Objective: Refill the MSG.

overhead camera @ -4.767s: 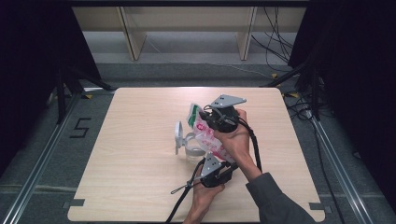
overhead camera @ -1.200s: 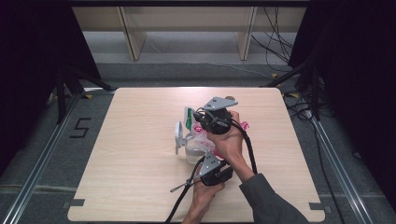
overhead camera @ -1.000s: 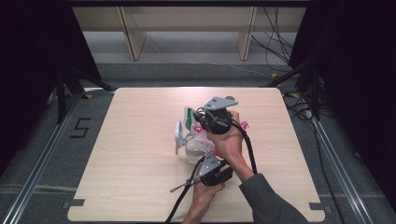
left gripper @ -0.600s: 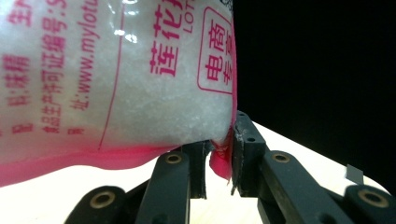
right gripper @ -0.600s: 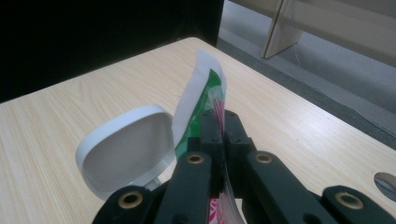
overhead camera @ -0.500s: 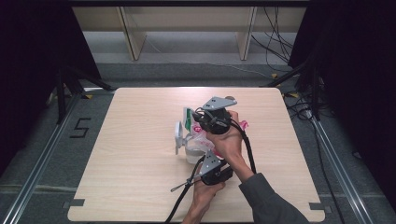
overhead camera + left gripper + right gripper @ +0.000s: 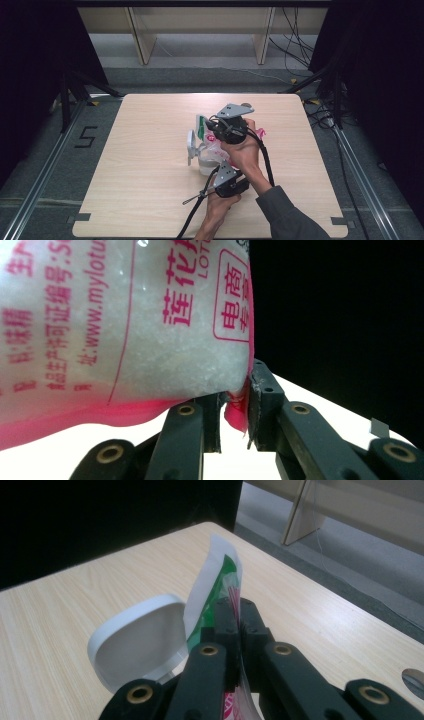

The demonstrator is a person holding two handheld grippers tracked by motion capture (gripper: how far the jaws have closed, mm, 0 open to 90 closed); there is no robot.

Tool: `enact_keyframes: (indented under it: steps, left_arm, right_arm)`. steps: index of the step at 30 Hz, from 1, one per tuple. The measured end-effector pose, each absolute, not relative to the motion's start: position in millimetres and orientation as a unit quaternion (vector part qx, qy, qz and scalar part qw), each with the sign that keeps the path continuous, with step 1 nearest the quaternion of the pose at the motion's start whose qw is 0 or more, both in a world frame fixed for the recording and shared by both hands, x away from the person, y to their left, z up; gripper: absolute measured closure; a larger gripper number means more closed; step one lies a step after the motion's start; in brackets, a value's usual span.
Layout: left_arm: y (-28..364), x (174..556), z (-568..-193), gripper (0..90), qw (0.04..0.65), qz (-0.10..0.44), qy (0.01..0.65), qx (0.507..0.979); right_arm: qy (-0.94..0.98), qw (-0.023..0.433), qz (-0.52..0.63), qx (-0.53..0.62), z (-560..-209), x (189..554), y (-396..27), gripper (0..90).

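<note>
A clear bag of white granules (image 7: 125, 315) with pink print hangs tilted over a white jar (image 7: 206, 164) near the table's middle. My left gripper (image 7: 235, 410) is shut on the bag's pink bottom seam; in the high view the left gripper (image 7: 219, 164) lies under the bag, nearer the person. My right gripper (image 7: 235, 612) is shut on the bag's green-and-white top edge (image 7: 215, 587); from above, the right gripper (image 7: 209, 128) sits higher and farther back. The jar's hinged lid (image 7: 137, 640) stands open to the left of the bag.
The wooden table (image 7: 150, 200) has bare surface all around the jar. The person's two forearms come in from the bottom edge, the right sleeve (image 7: 290, 215) crossing over. Black cables (image 7: 195, 210) trail from both grippers. Beyond the table stand shelf legs and floor cables.
Compared with nearly five seconds ago, the right gripper and the bag's top have shifted slightly left and nearer the jar. Over the last second nothing has visibly moved.
</note>
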State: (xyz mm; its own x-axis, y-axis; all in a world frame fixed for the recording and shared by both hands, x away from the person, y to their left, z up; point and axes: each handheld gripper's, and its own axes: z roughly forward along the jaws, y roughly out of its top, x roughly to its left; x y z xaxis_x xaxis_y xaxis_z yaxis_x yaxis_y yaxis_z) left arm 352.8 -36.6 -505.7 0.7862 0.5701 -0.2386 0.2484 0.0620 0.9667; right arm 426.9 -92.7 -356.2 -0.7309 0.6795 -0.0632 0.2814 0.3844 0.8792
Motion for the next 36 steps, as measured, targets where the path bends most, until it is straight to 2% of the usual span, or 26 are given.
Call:
enact_keyframes:
  steps: [17, 19, 21, 28, 36]
  left_arm:
    - [-34.6, 352.0, -503.3, 77.5, 0.663, 0.123, 0.307, 0.672]
    - [-35.1, 352.0, -503.7, 77.4, 0.664, 0.121, 0.308, 0.67]
    - [-34.9, 351.6, -503.2, 77.4, 0.664, 0.123, 0.308, 0.67]
    - [-33.2, 352.0, -503.3, 77.5, 0.658, 0.128, 0.304, 0.677]
    - [-33.1, 352.3, -503.7, 77.4, 0.664, 0.122, 0.308, 0.67]
  right_arm:
    - [0.807, 0.213, 0.468, 0.292, -357.7, 428.7, -89.7, 90.0]
    - [0.811, 0.202, 0.461, 0.299, -357.8, 427.3, -89.5, 90.0]
    - [0.81, 0.213, 0.462, 0.292, -358.3, 427.8, -88.4, 90.0]
    - [0.81, 0.197, 0.463, 0.302, -356.9, 426.0, -88.1, 90.0]
    - [0.804, 0.207, 0.469, 0.301, -357.4, 427.8, -88.5, 90.0]
